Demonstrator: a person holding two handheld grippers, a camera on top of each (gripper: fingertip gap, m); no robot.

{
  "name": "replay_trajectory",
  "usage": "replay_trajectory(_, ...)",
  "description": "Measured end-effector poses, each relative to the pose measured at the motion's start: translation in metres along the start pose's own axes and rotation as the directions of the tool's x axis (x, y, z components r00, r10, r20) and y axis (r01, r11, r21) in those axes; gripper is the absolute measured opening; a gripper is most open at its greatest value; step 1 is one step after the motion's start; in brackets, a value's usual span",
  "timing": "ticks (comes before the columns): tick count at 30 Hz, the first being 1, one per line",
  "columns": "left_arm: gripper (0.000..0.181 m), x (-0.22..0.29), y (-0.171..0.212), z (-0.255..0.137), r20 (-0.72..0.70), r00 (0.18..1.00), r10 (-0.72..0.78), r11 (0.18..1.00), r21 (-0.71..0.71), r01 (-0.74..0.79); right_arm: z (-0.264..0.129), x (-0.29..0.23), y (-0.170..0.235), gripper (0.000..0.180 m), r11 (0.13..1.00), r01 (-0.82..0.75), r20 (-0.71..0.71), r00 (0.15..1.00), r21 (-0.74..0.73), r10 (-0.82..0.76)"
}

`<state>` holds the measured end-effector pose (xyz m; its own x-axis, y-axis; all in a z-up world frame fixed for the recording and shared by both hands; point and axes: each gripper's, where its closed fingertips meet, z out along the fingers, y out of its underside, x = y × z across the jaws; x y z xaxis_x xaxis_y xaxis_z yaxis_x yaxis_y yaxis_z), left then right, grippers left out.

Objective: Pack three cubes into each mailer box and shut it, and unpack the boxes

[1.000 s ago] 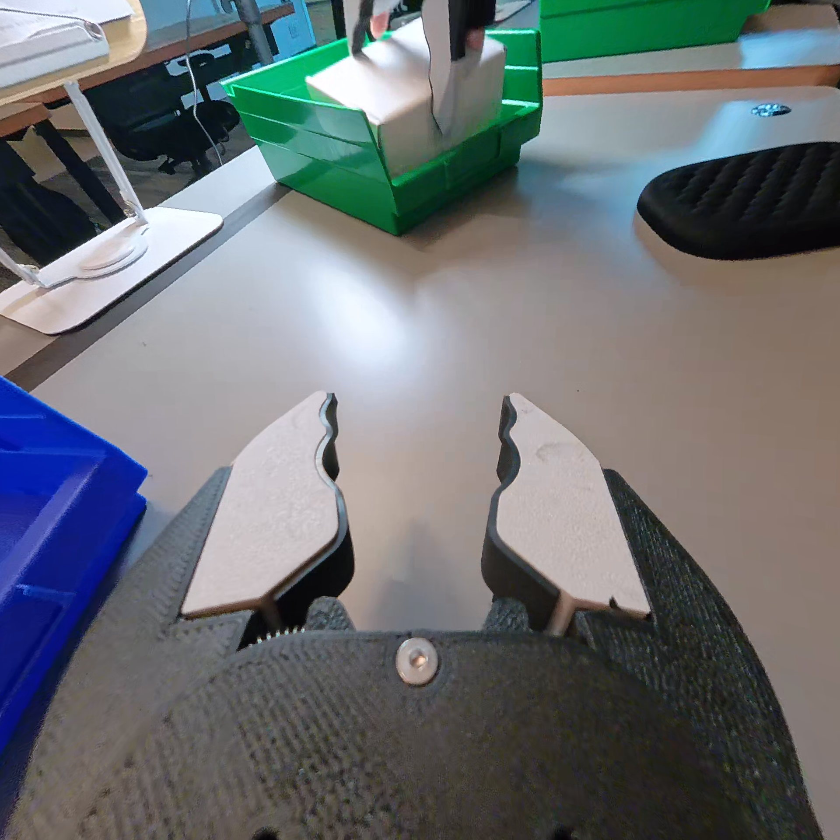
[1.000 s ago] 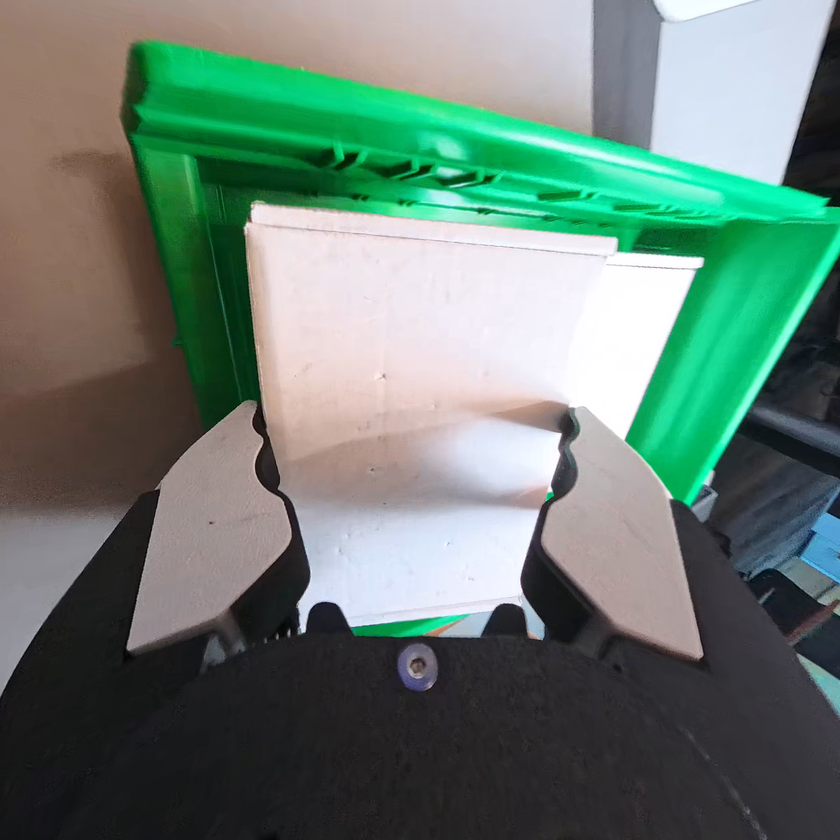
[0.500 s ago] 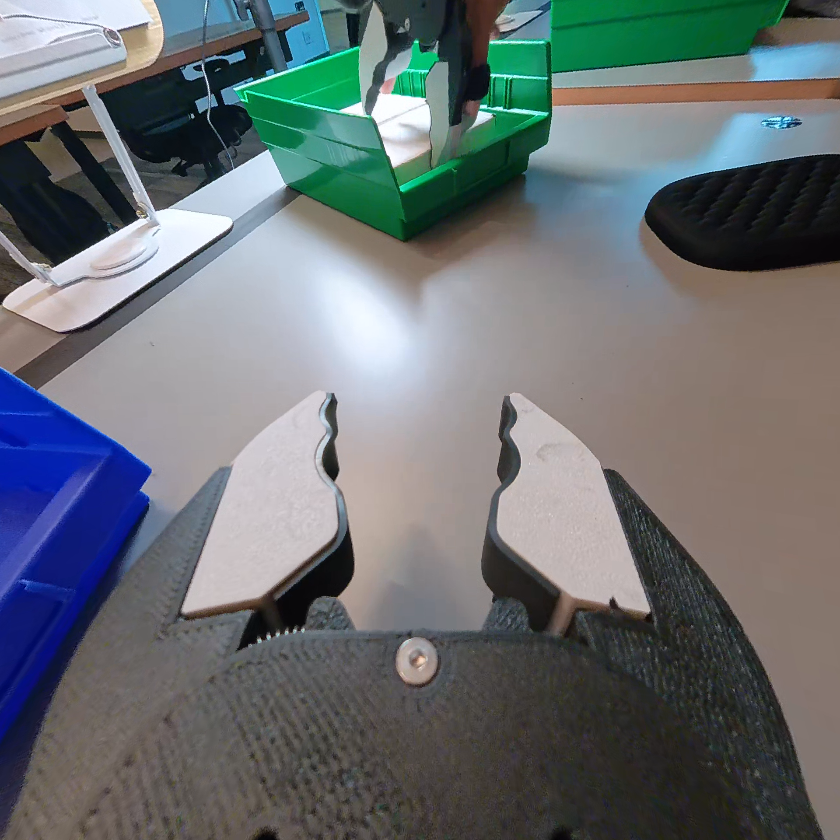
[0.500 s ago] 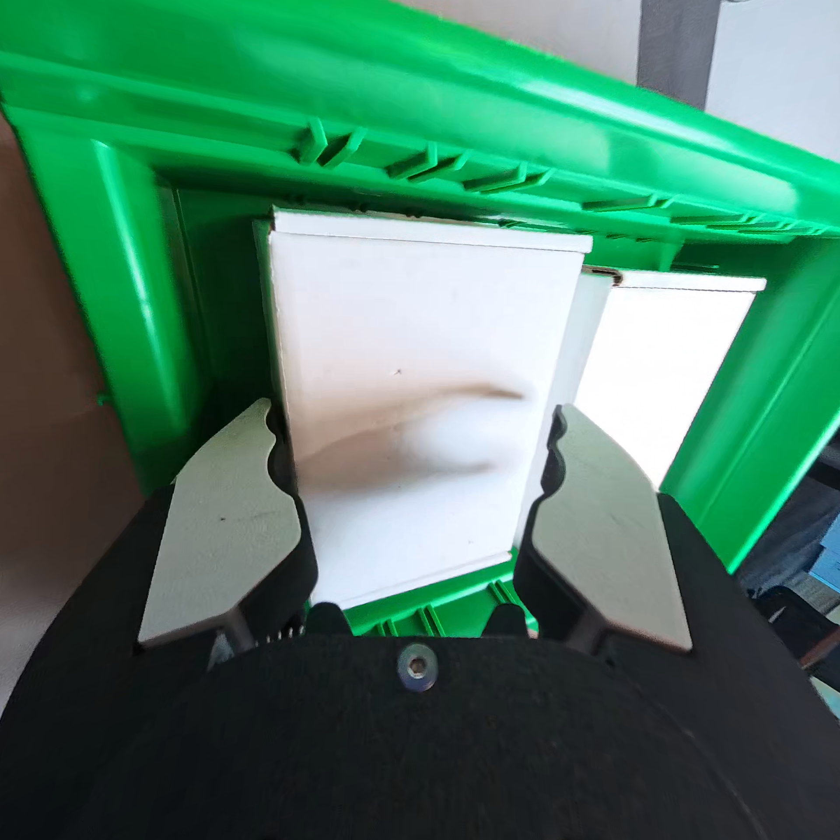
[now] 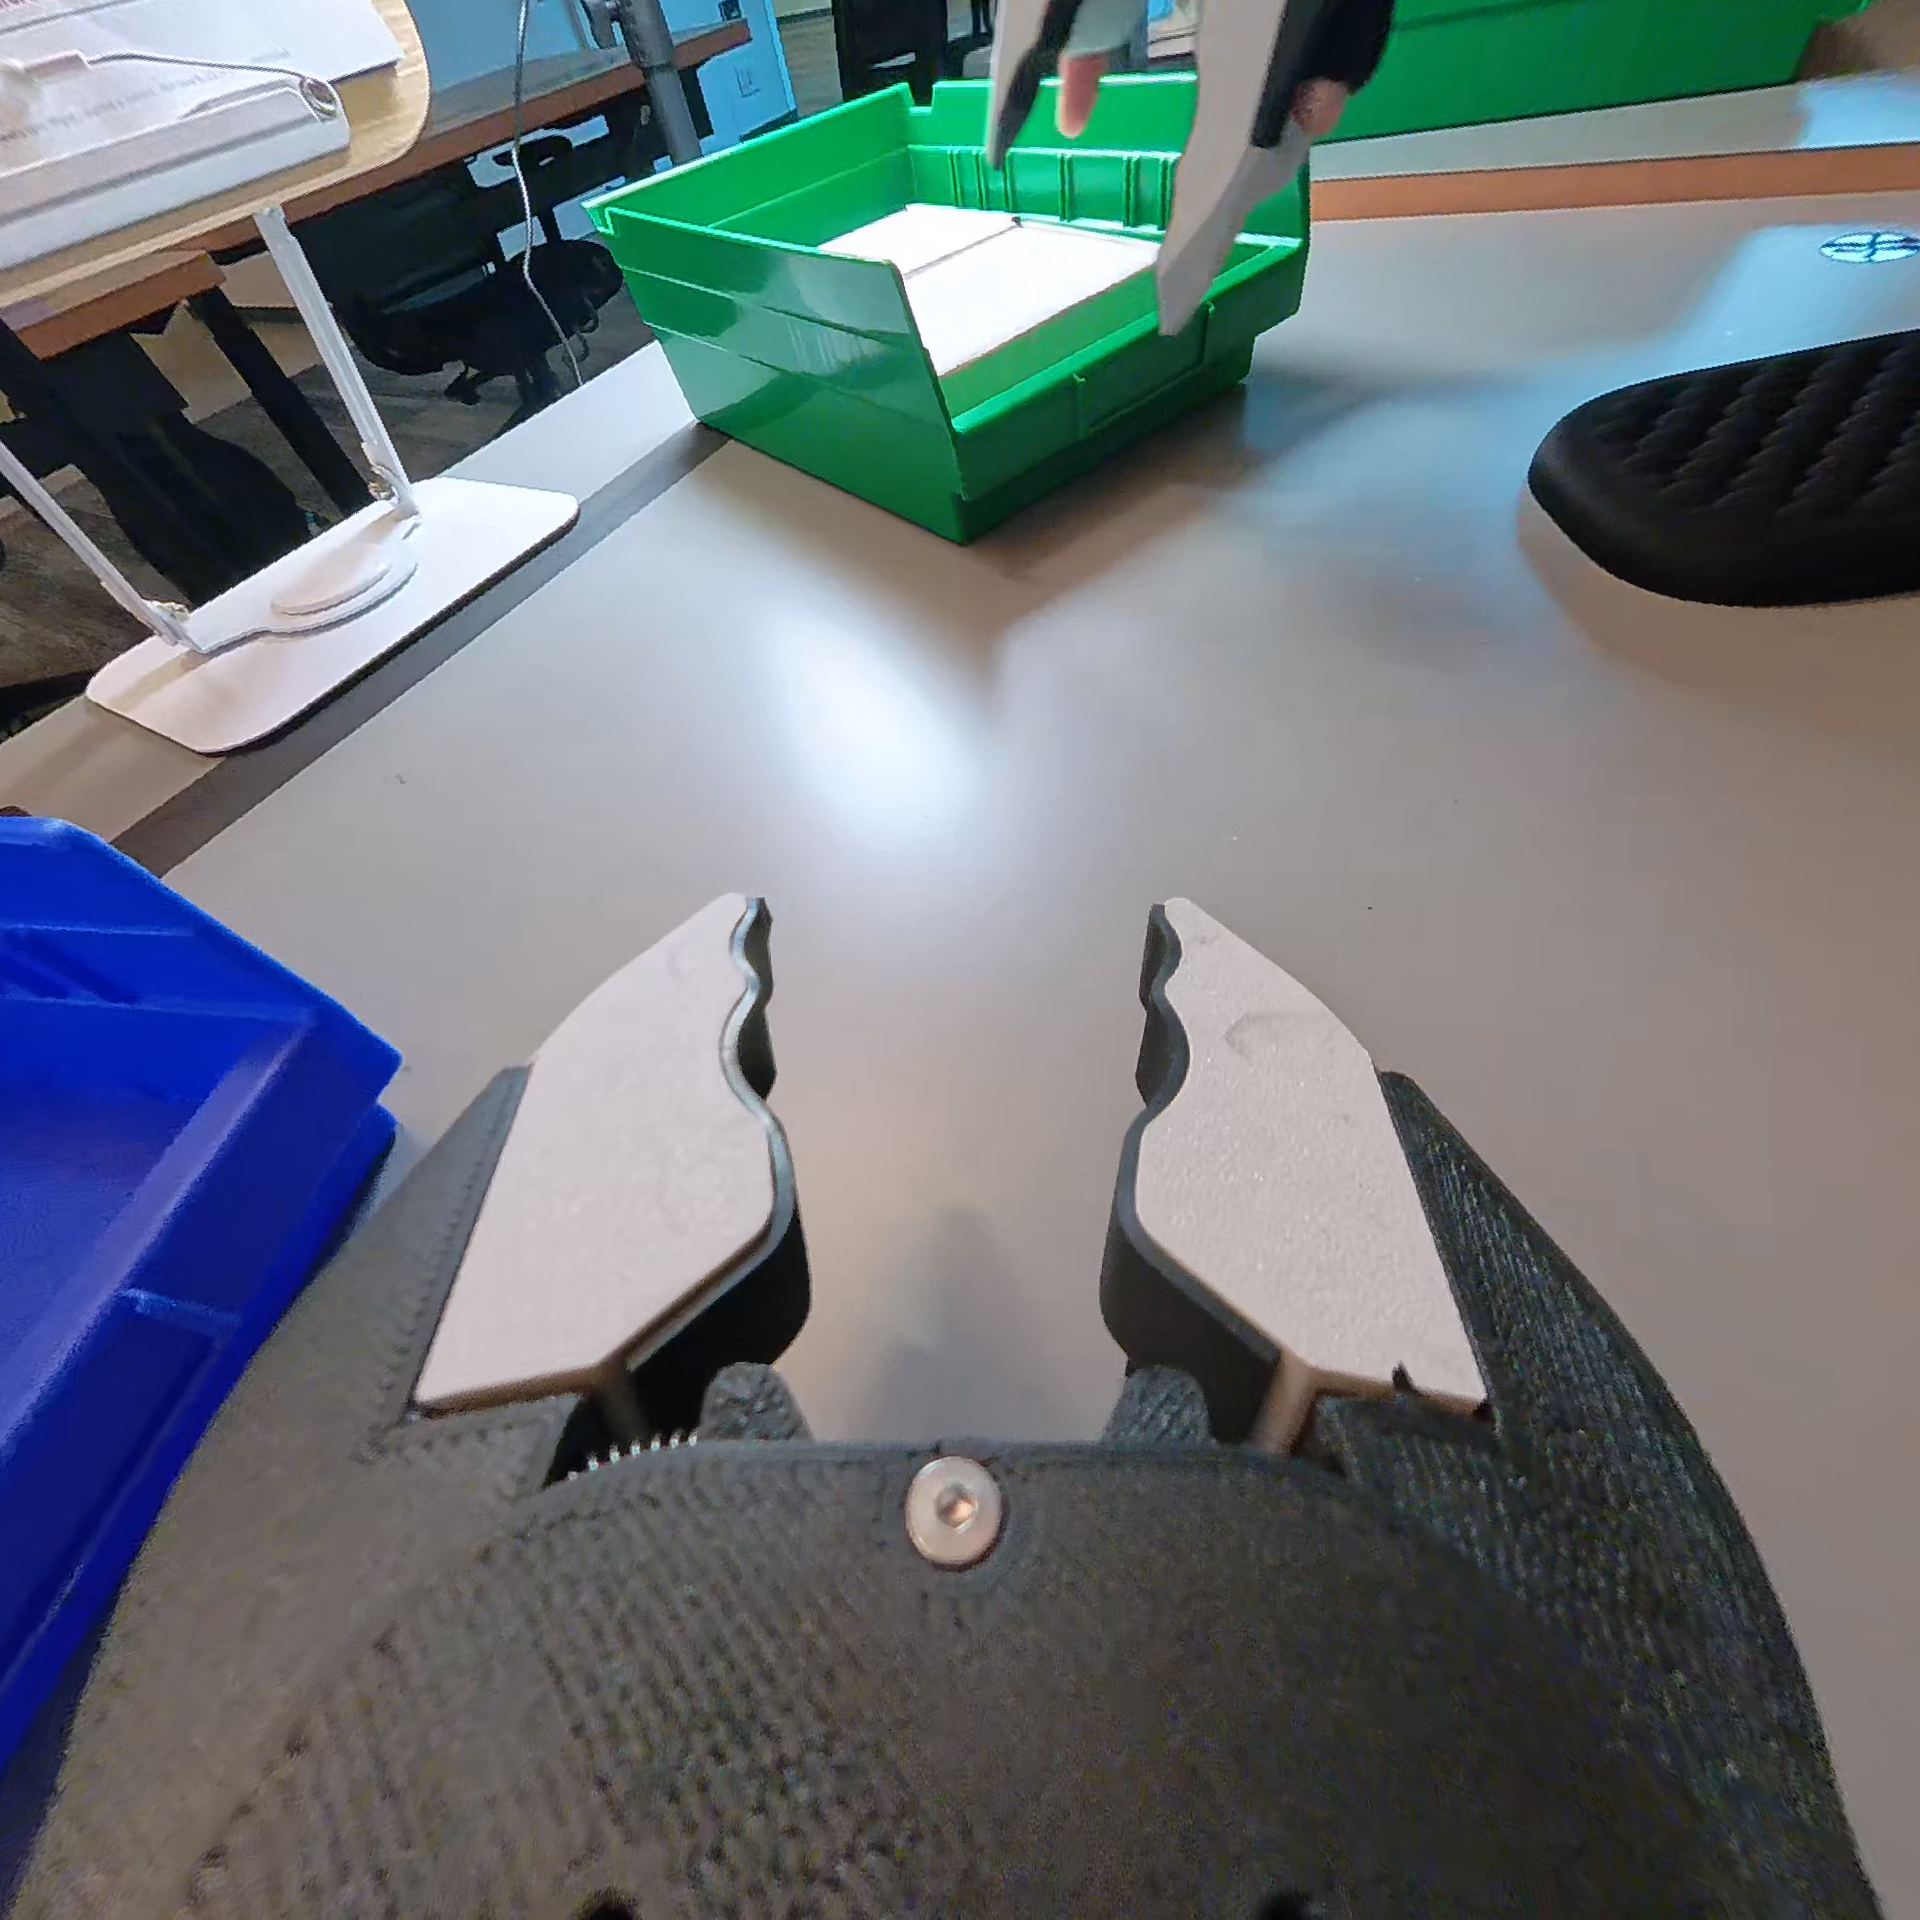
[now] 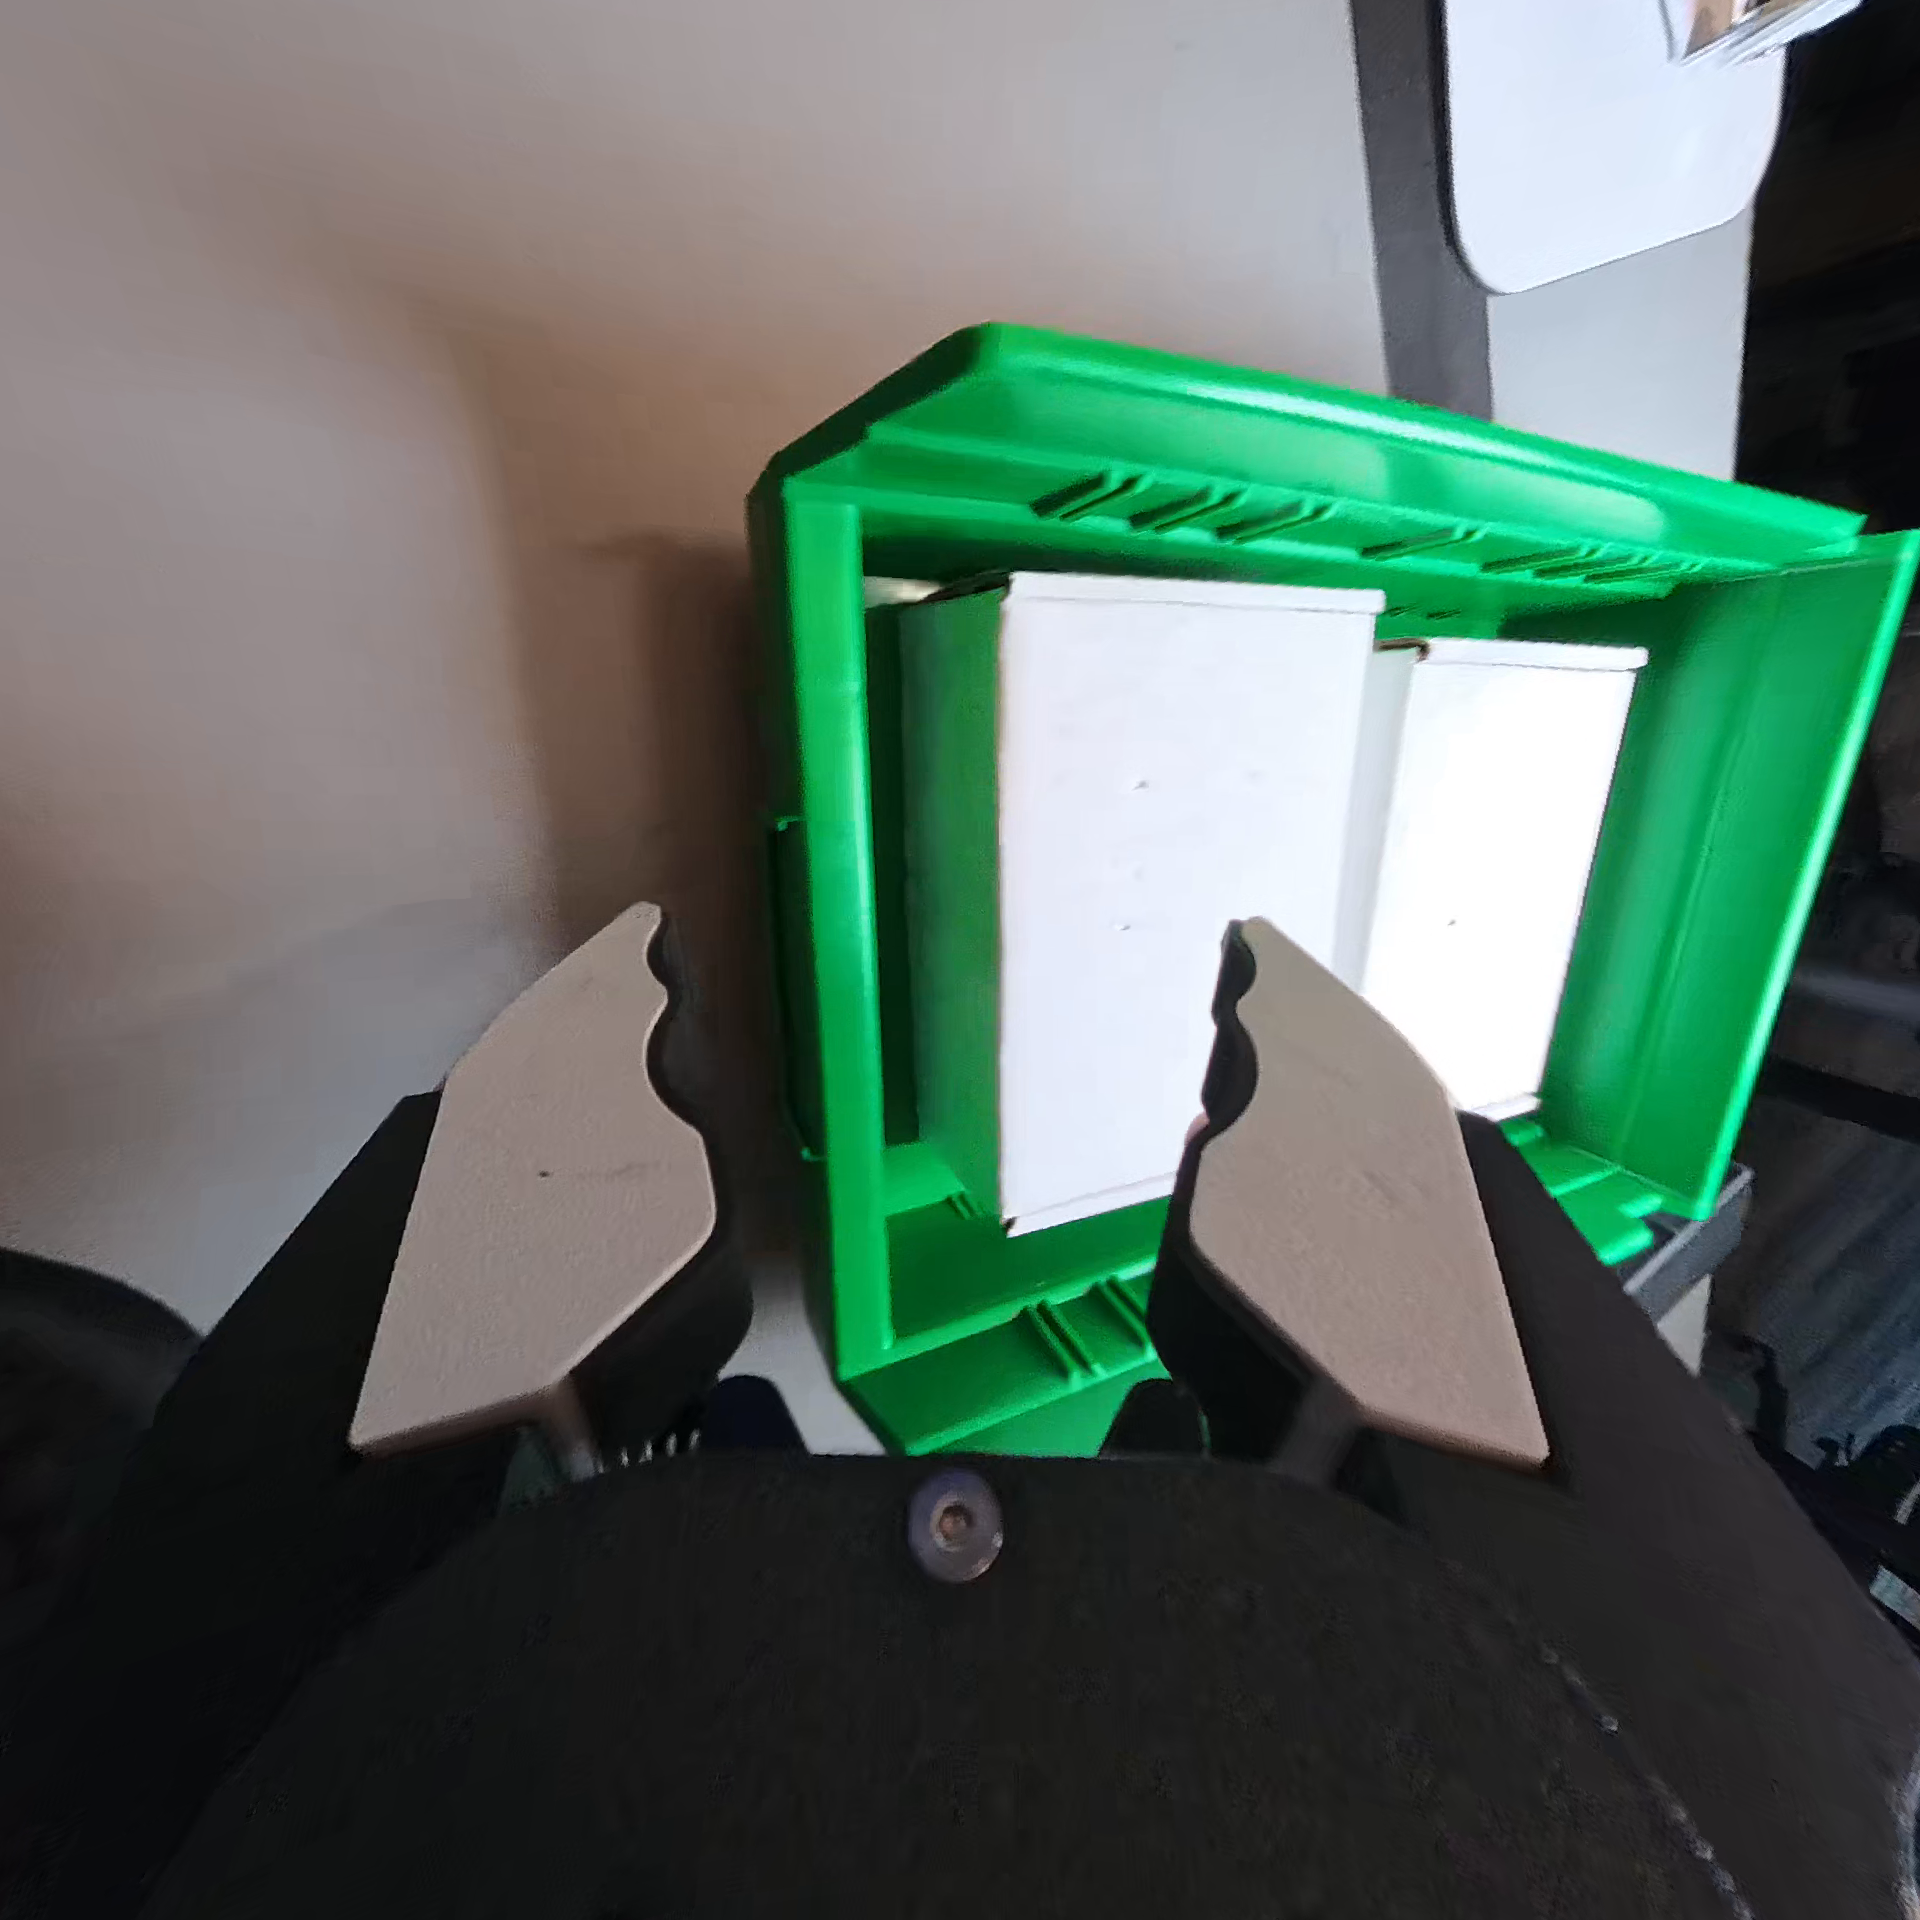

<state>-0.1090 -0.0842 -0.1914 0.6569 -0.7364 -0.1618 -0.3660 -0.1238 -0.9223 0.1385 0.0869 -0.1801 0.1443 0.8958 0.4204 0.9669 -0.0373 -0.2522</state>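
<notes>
Sitting under soft overhead glare, a grey table (image 5: 1039, 727) beside wooden desks (image 5: 582, 83) and dark office chairs (image 5: 436, 301).

Looks like an office or lab workspace: grey desk (image 5: 1039, 675) carrying green (image 5: 821, 343) and blue (image 5: 156, 1122) plastic storage bins, a white lamp base (image 5: 343, 613), a black padded rest (image 5: 1745, 478); beyond, wood-topped desks (image 5: 582, 73), what seem office chairs, dangling cables.

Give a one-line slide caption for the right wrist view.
Open right gripper above a green bin holding two closed white mailer boxes side by side.
</notes>
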Motion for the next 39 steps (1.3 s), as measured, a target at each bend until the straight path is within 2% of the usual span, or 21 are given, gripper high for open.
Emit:
replay_trajectory(8,0.069,-0.026,0.003,-0.005,0.074,0.997,0.0,1.0,-0.009,0.0,0.021,-0.028,0.033,0.087,0.999,-0.035,-0.032,0.999,-0.031,0.034)
replay_trajectory(14,0.07,-0.089,0.012,-0.02,0.221,0.975,-0.006,0.996,-0.082,0.024,0.028,-0.027,0.041,0.076,0.999,-0.023,-0.059,0.998,-0.032,0.021)
replay_trajectory(17,0.073,-0.125,0.02,-0.032,0.29,0.957,0.017,0.986,-0.164,0.032,0.027,-0.031,0.036,0.064,1.0,-0.015,-0.026,1.0,-0.007,0.015)
replay_trajectory(19,0.073,-0.145,0.027,-0.038,0.316,0.948,0.035,0.974,-0.224,0.039,0.028,-0.033,0.033,0.063,1.0,-0.014,-0.024,1.0,0.003,0.014)
replay_trajectory(25,0.076,-0.174,0.066,-0.044,0.271,0.96,0.074,0.884,-0.463,0.063,0.046,-0.039,0.035,0.053,0.999,0.029,-0.023,0.999,-0.045,-0.03)
replay_trajectory(30,0.072,-0.177,0.098,-0.042,0.202,0.976,0.083,0.79,-0.61,0.059,0.056,-0.032,0.028,0.038,0.996,0.064,-0.068,0.995,-0.064,-0.068)
replay_trajectory(32,0.066,-0.181,0.107,-0.041,0.199,0.974,0.105,0.764,-0.644,0.049,0.058,-0.027,0.025,0.029,0.994,0.084,-0.098,0.991,-0.065,-0.09)
replay_trajectory(35,0.062,-0.185,0.111,-0.038,0.196,0.974,0.112,0.747,-0.663,0.047,0.061,-0.026,0.017,0.029,0.995,0.092,-0.119,0.988,-0.039,-0.096)
replay_trajectory(38,0.039,-0.18,0.112,-0.033,0.159,0.983,0.089,0.739,-0.672,0.042,0.061,-0.028,0.011,0.029,0.995,0.093,-0.13,0.987,-0.029,-0.096)
replay_trajectory(39,0.036,-0.18,0.112,-0.031,0.149,0.984,0.096,0.738,-0.674,0.03,0.061,-0.03,0.01,0.029,0.995,0.093,-0.128,0.987,-0.025,-0.095)
